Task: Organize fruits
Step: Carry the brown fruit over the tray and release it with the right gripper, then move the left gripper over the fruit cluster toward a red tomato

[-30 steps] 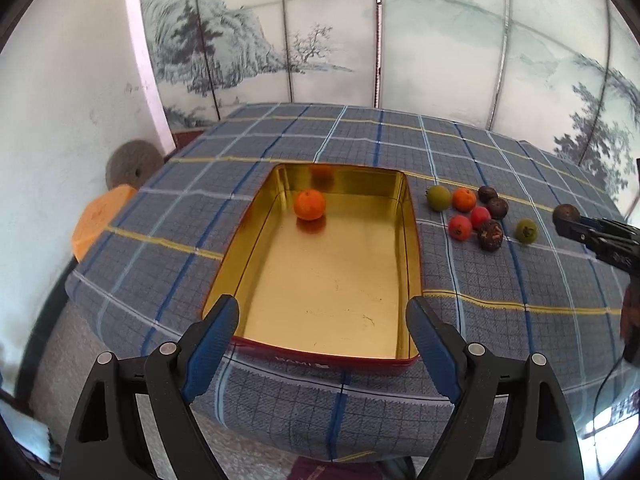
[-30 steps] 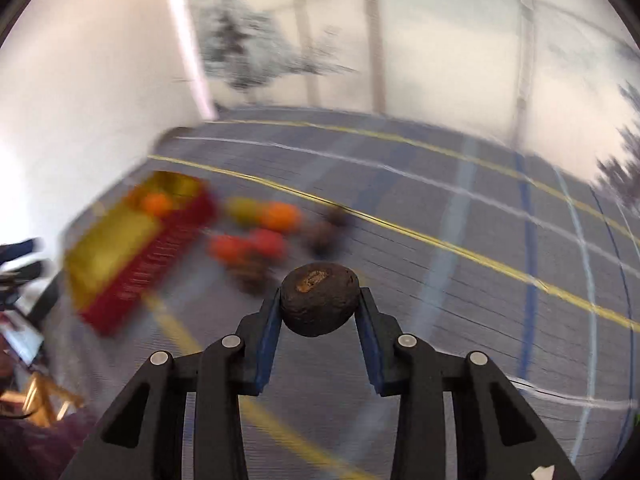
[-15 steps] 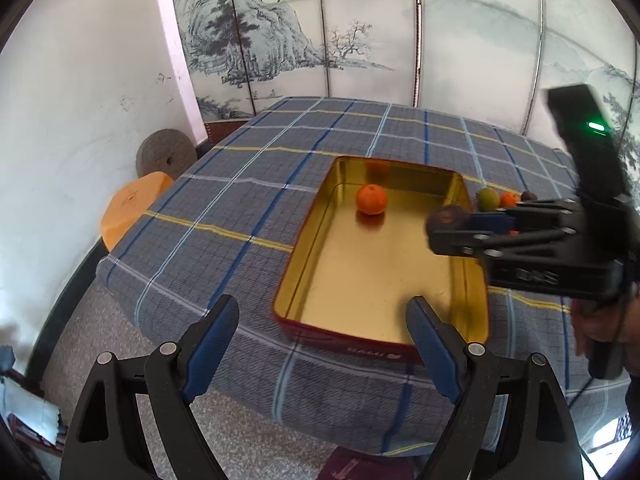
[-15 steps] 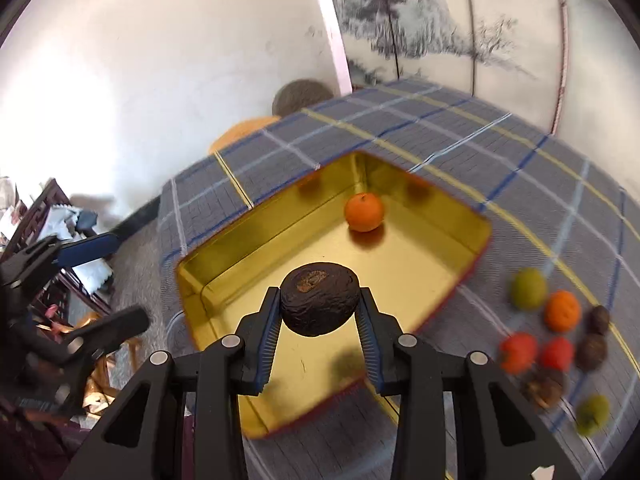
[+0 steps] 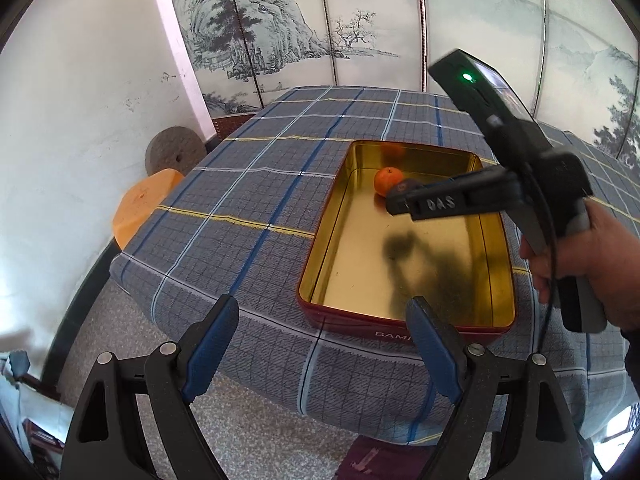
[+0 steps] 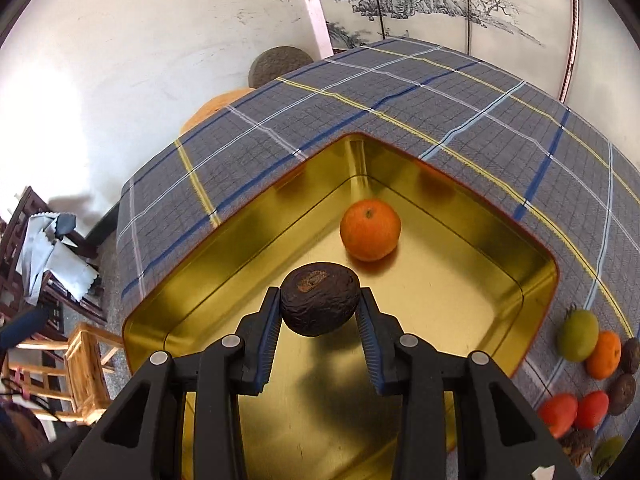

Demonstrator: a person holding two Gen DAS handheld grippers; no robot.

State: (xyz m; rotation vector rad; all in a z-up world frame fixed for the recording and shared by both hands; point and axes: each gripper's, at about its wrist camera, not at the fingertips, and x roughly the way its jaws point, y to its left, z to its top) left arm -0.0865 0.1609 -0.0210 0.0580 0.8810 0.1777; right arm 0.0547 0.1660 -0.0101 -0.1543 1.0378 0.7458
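A gold-lined tin with red outer walls point(image 5: 404, 326) lies on the blue plaid tablecloth point(image 5: 248, 196). One orange point(image 5: 388, 180) rests near its far end. In the right wrist view my right gripper point(image 6: 319, 294) is shut on a dark wrinkled fruit point(image 6: 319, 304), held just above the tin's floor point(image 6: 440, 300) and close in front of the orange point(image 6: 370, 230). In the left wrist view the right gripper point(image 5: 396, 196) reaches in from the right over the tin. My left gripper point(image 5: 322, 308) stands open and empty before the tin's near wall.
Several loose fruits, green point(image 6: 578, 334), orange point(image 6: 604, 354), red point(image 6: 558, 414) and dark point(image 6: 622, 394), lie on the cloth right of the tin. An orange stool point(image 5: 144, 208) and a stone disc point(image 5: 176, 154) stand beyond the table's left edge. A wooden chair point(image 6: 80, 360) stands below it. A hand point(image 5: 592, 256) holds the right gripper.
My right gripper carried the dark fruit from above the loose fruits leftward over the tin and lower, close to the orange. The left wrist view shifted left a little; its jaws stayed open.
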